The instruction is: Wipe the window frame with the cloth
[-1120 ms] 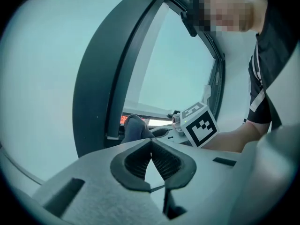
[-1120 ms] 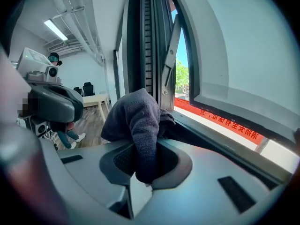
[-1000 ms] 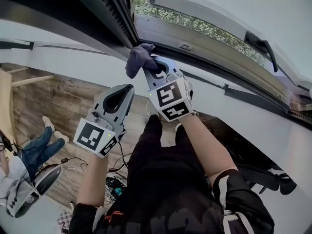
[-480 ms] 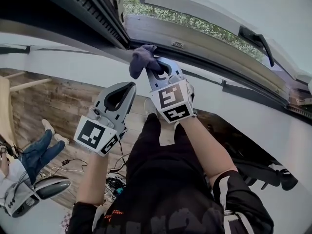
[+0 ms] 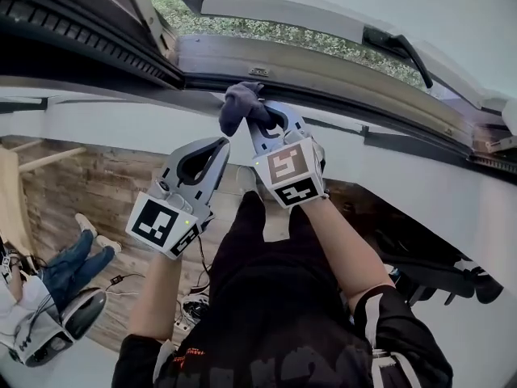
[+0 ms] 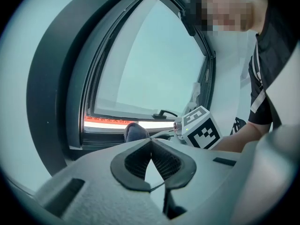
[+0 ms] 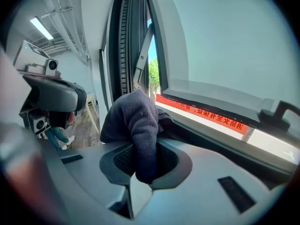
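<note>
A dark blue-grey cloth (image 5: 240,103) is pinched in my right gripper (image 5: 260,118), which is shut on it and presses it against the lower rail of the window frame (image 5: 323,95). In the right gripper view the cloth (image 7: 136,121) bunches out of the jaws beside the frame's sill (image 7: 211,132). My left gripper (image 5: 216,148) hovers just left of and below the right one, shut with nothing in it. From the left gripper view I see the cloth (image 6: 135,132) and the right gripper's marker cube (image 6: 200,129) ahead of the left gripper (image 6: 151,144).
The open sash with its black handle (image 5: 400,47) lies to the right above the sill. A dark ribbed side rail (image 5: 73,35) runs off to the left. Below are a wood floor (image 5: 89,176), another person's legs (image 5: 77,257) and a black chair (image 5: 436,277).
The head view has tilted, so the frame sits lower and flatter in the picture. The right gripper with the cloth stays on the lower rail, shifted slightly; the left gripper keeps its place beside it.
</note>
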Demonstrator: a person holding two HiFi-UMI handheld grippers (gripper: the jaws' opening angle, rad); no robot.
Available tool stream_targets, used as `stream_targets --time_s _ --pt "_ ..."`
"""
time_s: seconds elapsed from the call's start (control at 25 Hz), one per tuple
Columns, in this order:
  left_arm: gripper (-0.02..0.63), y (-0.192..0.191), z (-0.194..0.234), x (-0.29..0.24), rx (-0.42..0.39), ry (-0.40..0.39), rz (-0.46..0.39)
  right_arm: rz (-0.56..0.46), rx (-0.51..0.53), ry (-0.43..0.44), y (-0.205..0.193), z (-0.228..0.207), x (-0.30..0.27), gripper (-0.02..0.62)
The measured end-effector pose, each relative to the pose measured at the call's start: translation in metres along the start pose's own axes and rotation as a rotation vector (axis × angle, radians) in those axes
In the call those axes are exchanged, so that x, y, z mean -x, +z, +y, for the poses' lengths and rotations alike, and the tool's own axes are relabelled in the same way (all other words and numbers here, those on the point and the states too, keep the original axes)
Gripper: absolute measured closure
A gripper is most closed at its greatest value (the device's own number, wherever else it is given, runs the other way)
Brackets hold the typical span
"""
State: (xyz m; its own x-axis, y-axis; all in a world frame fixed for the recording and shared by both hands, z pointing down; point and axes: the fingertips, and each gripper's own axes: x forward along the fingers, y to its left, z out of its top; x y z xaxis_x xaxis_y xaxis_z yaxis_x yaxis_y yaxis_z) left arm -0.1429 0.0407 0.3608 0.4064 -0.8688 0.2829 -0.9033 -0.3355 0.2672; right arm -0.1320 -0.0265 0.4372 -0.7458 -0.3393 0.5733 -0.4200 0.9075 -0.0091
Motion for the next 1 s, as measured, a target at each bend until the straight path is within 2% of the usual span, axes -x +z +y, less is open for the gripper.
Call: stream_targets --time_s 1.0 --pt "0.588 0.015 -0.104 -0.09 -0.081 -0.183 0.041 0.009 -0.102 -0.17 -0.064 -0.099 0.103 0.545"
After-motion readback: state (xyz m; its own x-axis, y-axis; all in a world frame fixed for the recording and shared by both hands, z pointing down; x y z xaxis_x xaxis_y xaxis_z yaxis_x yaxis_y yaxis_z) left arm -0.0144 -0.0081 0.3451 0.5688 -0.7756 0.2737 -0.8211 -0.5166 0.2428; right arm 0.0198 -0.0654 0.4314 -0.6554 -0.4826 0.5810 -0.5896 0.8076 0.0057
